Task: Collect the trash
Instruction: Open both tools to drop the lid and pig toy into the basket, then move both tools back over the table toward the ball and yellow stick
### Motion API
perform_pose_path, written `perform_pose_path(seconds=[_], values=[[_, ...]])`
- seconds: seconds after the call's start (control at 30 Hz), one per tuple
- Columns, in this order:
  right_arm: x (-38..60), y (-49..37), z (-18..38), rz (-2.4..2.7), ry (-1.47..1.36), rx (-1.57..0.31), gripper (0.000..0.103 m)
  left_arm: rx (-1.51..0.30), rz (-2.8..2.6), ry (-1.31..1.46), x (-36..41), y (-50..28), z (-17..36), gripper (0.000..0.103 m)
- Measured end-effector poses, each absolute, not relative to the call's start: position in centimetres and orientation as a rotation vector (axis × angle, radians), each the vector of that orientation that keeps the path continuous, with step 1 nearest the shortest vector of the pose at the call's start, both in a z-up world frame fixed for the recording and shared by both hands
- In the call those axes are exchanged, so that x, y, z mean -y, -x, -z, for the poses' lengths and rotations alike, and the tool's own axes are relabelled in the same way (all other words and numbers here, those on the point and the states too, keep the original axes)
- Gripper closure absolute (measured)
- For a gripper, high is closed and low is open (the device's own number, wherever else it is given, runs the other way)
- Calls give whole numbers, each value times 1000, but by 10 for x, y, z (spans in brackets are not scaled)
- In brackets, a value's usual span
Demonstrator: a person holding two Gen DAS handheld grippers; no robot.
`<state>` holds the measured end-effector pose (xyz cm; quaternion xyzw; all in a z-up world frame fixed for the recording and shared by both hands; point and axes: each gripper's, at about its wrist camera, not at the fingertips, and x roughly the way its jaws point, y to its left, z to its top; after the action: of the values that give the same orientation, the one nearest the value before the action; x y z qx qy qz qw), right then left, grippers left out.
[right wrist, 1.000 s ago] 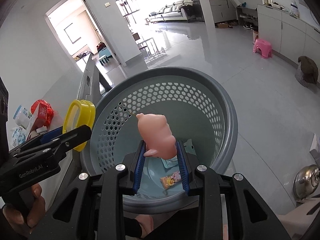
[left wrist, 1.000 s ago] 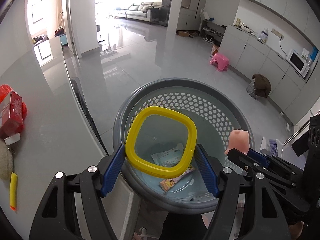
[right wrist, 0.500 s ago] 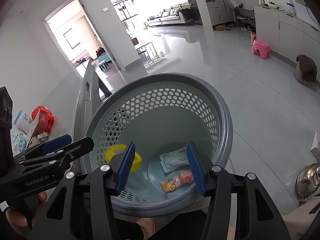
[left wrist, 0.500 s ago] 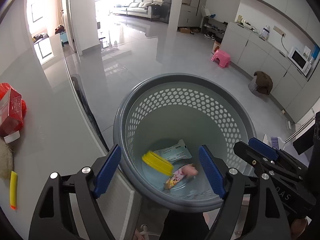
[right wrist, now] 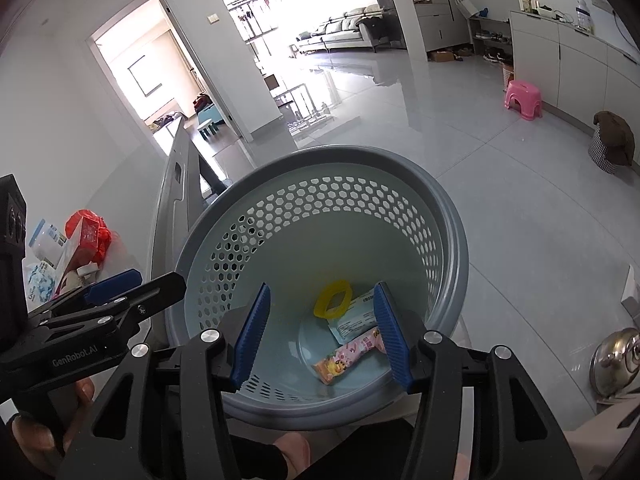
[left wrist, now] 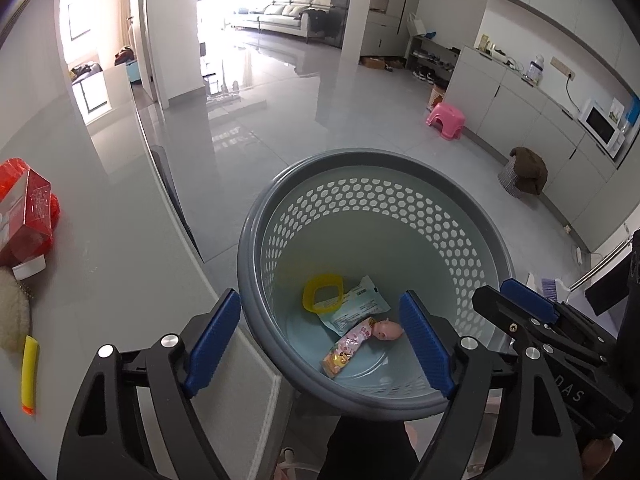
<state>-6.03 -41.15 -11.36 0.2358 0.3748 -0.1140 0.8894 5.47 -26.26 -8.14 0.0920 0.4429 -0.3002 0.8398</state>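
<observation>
We hold the left gripper (left wrist: 320,338) and the right gripper (right wrist: 320,334) above the grey basket (left wrist: 496,240), both with fingers spread wide and gripping nothing. On the basket floor lie the yellow ring (left wrist: 323,292), a white packet (left wrist: 352,306), a pink wrapper (left wrist: 346,350) and the pink pig toy (left wrist: 387,329), the ring partly overlapping the packet. A red carton (left wrist: 28,216) sits at the worktop's left edge.

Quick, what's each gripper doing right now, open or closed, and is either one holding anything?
Left gripper: open, holding nothing, above the basket.
Right gripper: open, holding nothing, above the same basket.
</observation>
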Motion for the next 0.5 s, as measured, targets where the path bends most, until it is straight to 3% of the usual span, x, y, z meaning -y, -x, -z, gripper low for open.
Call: perform_pose_path(seconds=[0.5], values=[[389, 59, 95, 205, -450, -765, 49, -881, 579, -149, 228, -52, 64, 21]])
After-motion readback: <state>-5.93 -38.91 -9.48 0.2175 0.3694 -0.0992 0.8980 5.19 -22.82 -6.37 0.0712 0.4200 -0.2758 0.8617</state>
